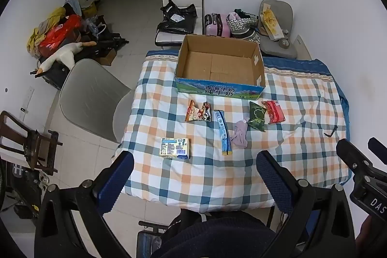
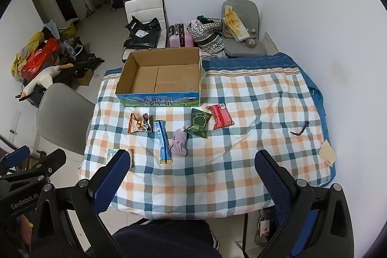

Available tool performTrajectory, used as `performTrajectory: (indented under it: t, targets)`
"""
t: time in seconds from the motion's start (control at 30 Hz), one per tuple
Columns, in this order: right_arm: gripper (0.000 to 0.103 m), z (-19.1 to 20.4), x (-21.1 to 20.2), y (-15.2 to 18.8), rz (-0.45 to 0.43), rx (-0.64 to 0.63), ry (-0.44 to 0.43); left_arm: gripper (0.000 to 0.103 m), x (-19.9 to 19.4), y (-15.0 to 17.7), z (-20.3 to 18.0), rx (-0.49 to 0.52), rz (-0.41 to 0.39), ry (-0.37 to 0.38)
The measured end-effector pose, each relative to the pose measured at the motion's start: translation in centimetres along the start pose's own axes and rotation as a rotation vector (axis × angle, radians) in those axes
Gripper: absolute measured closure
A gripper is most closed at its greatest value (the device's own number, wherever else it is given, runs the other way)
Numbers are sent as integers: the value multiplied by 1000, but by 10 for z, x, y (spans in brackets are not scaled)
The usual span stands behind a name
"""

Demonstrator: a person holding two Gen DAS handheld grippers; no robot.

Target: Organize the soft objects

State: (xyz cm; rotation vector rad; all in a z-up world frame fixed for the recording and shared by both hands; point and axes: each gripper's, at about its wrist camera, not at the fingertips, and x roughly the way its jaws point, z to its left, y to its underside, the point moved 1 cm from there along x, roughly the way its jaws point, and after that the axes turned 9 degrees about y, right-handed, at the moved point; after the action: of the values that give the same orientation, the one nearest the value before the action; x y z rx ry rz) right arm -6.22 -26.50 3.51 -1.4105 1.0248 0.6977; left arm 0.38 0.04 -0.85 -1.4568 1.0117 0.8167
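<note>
Six soft packets and a crumpled lilac cloth before an empty carton.

— Where does the cardboard box sit?

— Far ahead of the left gripper's fingers, on the quilt-covered table. Nearer, a row of packets: panda snack bag toward the left finger, then the long tube pack, cloth bundle, leaf-print packet and wrapped packet.

— And closest?

— The barcoded tissue pack, just ahead of the left finger.
</note>
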Motion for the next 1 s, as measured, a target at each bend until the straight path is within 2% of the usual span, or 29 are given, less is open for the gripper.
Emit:
performTrajectory:
  t: [0.37, 0.57, 1.0]
  targets:
    - [0, -3, -1, 3, -11, 11, -8, 0, -7, -12, -7, 13, -28, -16]
    - [0, -2, -7, 0, -14, 10, -9, 0, -15, -4, -6, 26, -62, -14]
    - [0, -4, -13, 0, -33, 11, -10, 0, -18, -3, -7, 16, -56, -8]
